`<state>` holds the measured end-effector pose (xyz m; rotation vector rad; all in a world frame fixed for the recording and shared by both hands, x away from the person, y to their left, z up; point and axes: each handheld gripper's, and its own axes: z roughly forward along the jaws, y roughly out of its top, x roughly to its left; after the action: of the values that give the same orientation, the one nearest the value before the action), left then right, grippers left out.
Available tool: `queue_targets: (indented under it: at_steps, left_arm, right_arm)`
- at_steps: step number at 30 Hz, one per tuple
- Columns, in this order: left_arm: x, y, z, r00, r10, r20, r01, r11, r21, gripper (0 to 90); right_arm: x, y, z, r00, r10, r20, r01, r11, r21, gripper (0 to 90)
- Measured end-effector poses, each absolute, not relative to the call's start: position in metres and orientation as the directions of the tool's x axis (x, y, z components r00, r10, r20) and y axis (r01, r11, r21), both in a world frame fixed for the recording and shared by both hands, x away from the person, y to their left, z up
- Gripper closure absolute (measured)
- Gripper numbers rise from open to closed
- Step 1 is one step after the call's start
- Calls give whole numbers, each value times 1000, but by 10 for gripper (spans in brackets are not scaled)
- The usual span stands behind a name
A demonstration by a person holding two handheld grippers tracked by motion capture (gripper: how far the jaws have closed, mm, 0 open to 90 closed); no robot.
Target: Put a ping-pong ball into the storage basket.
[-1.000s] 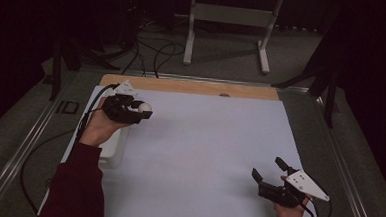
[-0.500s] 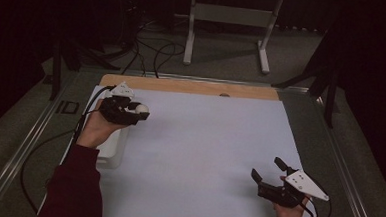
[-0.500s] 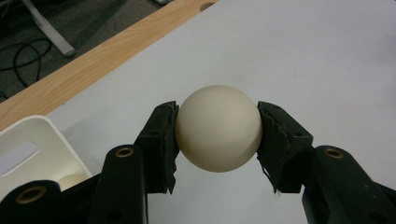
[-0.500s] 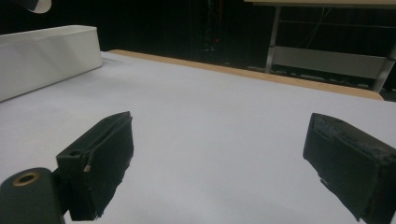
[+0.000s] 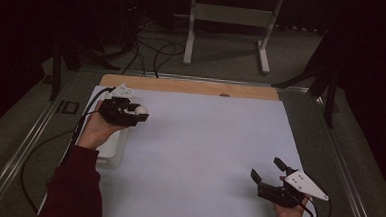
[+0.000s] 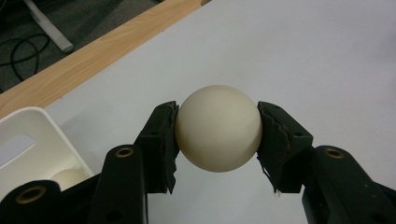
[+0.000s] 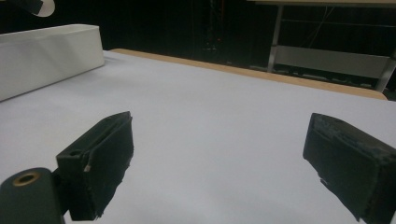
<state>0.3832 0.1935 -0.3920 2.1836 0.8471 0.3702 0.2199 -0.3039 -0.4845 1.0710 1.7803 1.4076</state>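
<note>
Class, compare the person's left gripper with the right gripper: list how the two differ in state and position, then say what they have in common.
The left gripper is shut on a cream ball; the right gripper is open with nothing between its jaws. The left gripper sits at the far left of the white sheet, above a white bin; the right gripper sits near the sheet's near right corner. Both have two black padded jaws and are hand-held.
</note>
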Motion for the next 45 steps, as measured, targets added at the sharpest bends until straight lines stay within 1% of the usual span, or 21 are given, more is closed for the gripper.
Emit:
queue_targets:
  at_steps: [16, 45]
  left_arm:
    - [380, 208, -389, 721, 693, 9, 462, -490, 739, 511]
    - [370, 243, -384, 668, 744, 2, 482, -435, 760, 512]
  right_arm:
    - [220, -305, -484, -474, 880, 13, 215, 101, 971, 83]
    - [219, -305, -484, -470, 883, 12, 212, 99, 972, 83]
